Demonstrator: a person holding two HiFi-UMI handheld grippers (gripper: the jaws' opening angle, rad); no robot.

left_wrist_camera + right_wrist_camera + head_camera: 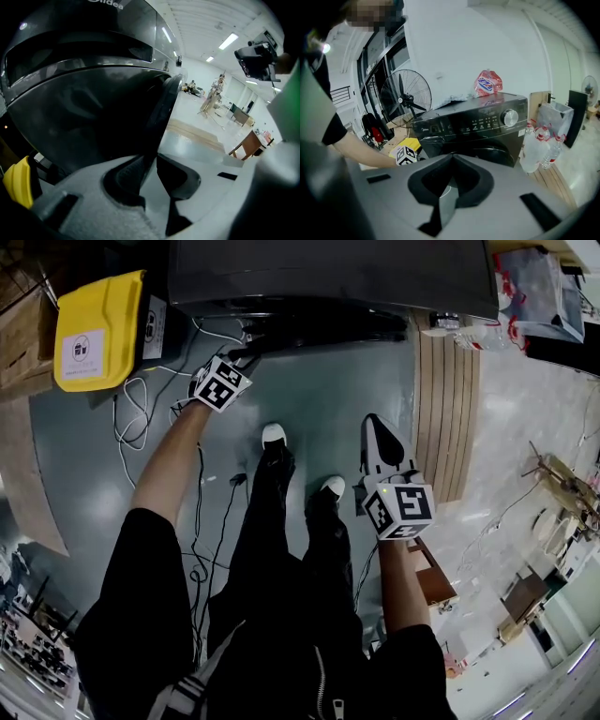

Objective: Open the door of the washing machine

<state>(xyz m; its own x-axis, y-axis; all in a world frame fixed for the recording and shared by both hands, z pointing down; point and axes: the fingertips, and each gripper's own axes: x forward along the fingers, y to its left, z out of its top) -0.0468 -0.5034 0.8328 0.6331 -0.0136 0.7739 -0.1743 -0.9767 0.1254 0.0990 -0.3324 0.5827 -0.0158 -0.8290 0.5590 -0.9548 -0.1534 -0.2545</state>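
**Thin hold on the door rim: a slip is the main risk**

At the upper left of the head view a yellow bin (98, 329) stands just beside the washing machine (328, 273). Loose cables (131, 418) lie on the floor below the bin, close to the person's feet. If the person steps back while pulling, a foot could catch in them.

The left hand-held gripper (246, 354) is at the machine's front, in the upper middle of that view. In its own view the jaws stand narrow, pinched on the dark rim of the door (164, 108), which runs down between the pads. Only the tips seem to have it, so a sharp tug could pull the pads off the curved, glossy edge. A pull that does not follow the door's swing could do the same, more so if the latch resists. Whether the door is already off its seat cannot be told.

The right hand-held gripper (375, 423) hangs at the right of the head view, well apart from the machine. Its jaws are together on nothing, so it steadies nothing if the machine rocks.

Further right, water bottles (539, 145) stand just beside the machine on wooden slats (445, 409). A door flung wide could knock them if it swings that way.
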